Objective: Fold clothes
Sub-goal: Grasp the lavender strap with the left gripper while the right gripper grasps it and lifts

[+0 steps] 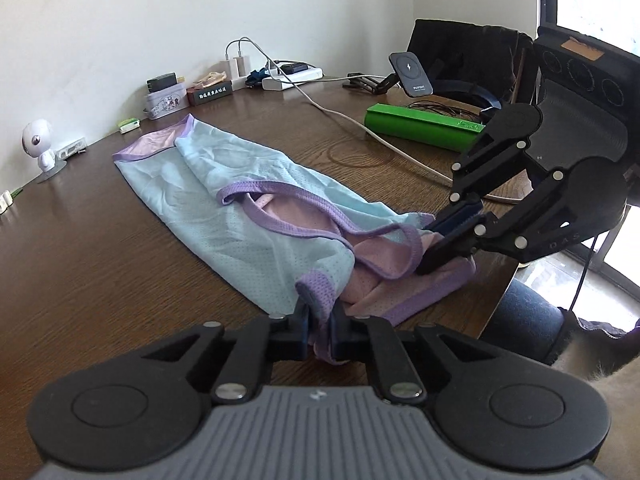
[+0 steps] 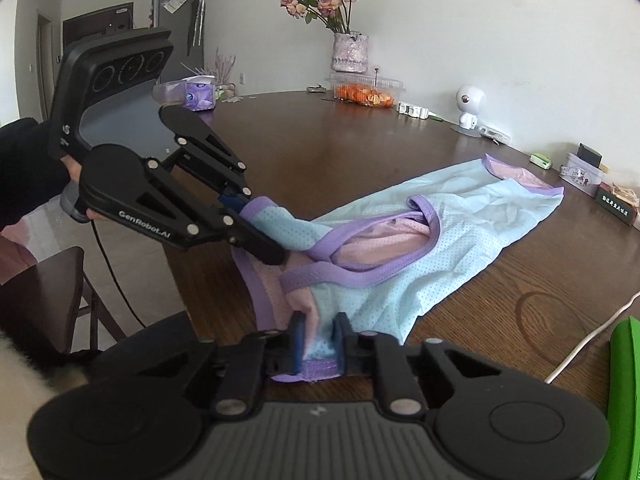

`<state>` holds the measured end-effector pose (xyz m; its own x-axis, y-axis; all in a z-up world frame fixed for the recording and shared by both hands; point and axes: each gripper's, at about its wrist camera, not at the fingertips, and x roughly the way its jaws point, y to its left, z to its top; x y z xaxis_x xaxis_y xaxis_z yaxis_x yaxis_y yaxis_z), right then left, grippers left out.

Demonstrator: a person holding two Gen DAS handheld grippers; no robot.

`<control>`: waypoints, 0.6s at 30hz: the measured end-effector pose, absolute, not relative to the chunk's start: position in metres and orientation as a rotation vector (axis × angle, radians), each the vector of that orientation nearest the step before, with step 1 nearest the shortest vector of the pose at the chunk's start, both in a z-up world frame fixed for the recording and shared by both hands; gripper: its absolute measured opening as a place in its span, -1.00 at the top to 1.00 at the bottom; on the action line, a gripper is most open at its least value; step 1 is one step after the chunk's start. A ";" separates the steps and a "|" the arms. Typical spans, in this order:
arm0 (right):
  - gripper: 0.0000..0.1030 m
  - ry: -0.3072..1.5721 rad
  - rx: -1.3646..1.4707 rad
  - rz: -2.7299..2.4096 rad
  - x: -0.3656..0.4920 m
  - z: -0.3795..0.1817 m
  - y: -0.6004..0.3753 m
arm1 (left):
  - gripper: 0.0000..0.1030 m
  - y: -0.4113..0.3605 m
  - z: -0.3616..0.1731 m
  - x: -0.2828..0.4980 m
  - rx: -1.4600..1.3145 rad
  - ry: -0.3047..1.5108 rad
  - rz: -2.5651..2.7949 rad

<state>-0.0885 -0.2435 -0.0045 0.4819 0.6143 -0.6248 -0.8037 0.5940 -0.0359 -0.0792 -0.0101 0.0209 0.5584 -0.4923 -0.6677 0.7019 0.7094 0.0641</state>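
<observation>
Brown wood counter [image 1: 100,240] fills our view, and at its near edge our left tool [image 1: 320,330] is closed on a purple-trimmed corner of the pale blue top [image 1: 248,224], while our right tool [image 2: 318,338] is pinched on the pink and blue fabric beside it. Farther back the top lies stretched flat across the counter, with a green box [image 1: 420,126] and a white cable [image 1: 360,124] beyond it near the wall.

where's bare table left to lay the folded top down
Bare wood lies between the top and the orange-peel box, and left of the top toward the toy robot. The wall edge is crowded with tins and chargers; the cable and green box take the other side.
</observation>
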 end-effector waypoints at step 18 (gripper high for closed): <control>0.98 0.490 -0.407 0.793 -0.003 0.060 -0.242 | 0.89 -0.007 0.077 0.016 0.262 0.638 -0.592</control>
<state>-0.0035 -0.2417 0.0603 0.6017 0.5719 -0.5576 -0.7548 0.6355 -0.1627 0.0164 -0.0067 0.0767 0.6465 -0.4359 -0.6261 0.5917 0.8046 0.0508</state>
